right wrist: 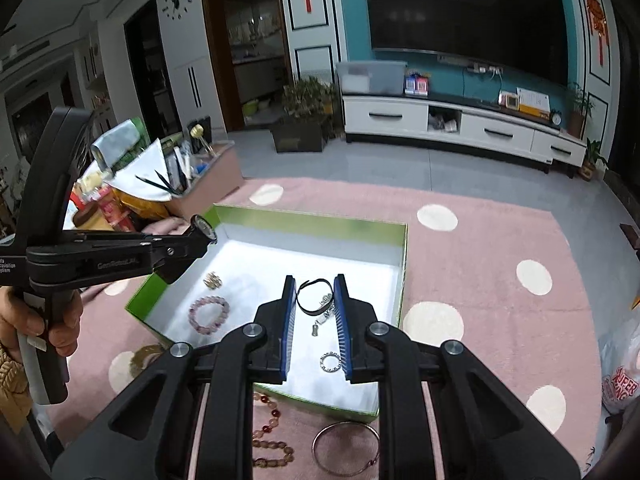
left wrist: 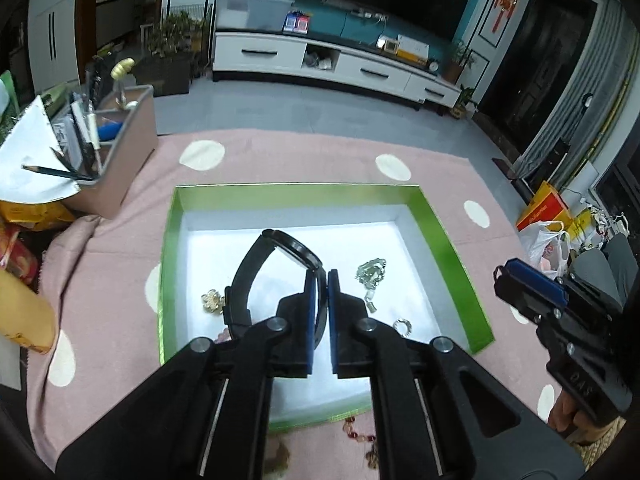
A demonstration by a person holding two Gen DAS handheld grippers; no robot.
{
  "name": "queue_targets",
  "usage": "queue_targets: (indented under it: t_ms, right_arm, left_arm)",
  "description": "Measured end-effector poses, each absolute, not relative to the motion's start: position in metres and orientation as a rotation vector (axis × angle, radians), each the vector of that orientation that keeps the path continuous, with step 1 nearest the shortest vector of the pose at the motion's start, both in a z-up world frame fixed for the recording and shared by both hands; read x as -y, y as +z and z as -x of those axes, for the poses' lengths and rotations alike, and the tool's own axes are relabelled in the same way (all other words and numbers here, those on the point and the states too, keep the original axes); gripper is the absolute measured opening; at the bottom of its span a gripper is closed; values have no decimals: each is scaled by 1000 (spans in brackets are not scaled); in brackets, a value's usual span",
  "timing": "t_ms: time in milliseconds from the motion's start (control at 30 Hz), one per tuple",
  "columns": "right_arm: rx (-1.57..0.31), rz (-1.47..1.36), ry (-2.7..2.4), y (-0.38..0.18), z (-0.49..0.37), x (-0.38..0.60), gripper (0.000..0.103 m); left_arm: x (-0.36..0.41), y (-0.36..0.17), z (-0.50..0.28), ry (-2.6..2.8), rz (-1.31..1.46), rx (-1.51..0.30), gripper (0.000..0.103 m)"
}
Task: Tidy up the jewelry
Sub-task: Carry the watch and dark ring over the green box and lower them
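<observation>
Watch carried over green box, left hand-held gripper clamped on it.

Left hand-held gripper [left wrist: 321,280] pinches black watch [left wrist: 276,256] at the case edge, held clear above the box [left wrist: 456,248] floor (likely so it can be set down among pieces already inside). Strap arcs away left and back toward the camera; long axis runs roughly near-far, dial facing far-right. Right hand-held gripper [right wrist: 315,292] hangs parted and empty over the box's near side. Beaded bracelet [right wrist: 209,314] lies inside; bangle [right wrist: 346,448] waits on the pink worktop cloth.
</observation>
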State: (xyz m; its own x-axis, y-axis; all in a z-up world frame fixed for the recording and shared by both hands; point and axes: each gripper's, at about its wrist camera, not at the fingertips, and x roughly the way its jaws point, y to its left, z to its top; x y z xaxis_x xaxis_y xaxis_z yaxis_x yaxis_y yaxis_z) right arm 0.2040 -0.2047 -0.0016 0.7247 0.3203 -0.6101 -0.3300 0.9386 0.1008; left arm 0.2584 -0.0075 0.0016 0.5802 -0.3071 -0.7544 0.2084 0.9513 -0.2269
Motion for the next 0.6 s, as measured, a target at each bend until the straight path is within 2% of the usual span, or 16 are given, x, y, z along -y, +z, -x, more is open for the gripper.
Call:
queue_targets:
  t_ms: [367, 433, 533, 567, 600]
  right_arm:
    - [-775, 30, 331, -44, -240, 195, 19]
    - [-791, 32, 327, -51, -244, 195, 19]
    - [-813, 34, 309, -58, -249, 197, 19]
    - [-824, 32, 301, -60, -251, 198, 22]
    - [-830, 28, 295, -62, -253, 199, 24]
  left_arm:
    - [22, -38, -302, -260, 74, -980, 6]
    - [24, -44, -309, -250, 57, -991, 9]
    - [26, -49, -314, -242, 48, -997, 24]
    - [25, -49, -314, -236, 44, -994, 35]
    - [25, -49, -314, -239, 45, -990, 40]
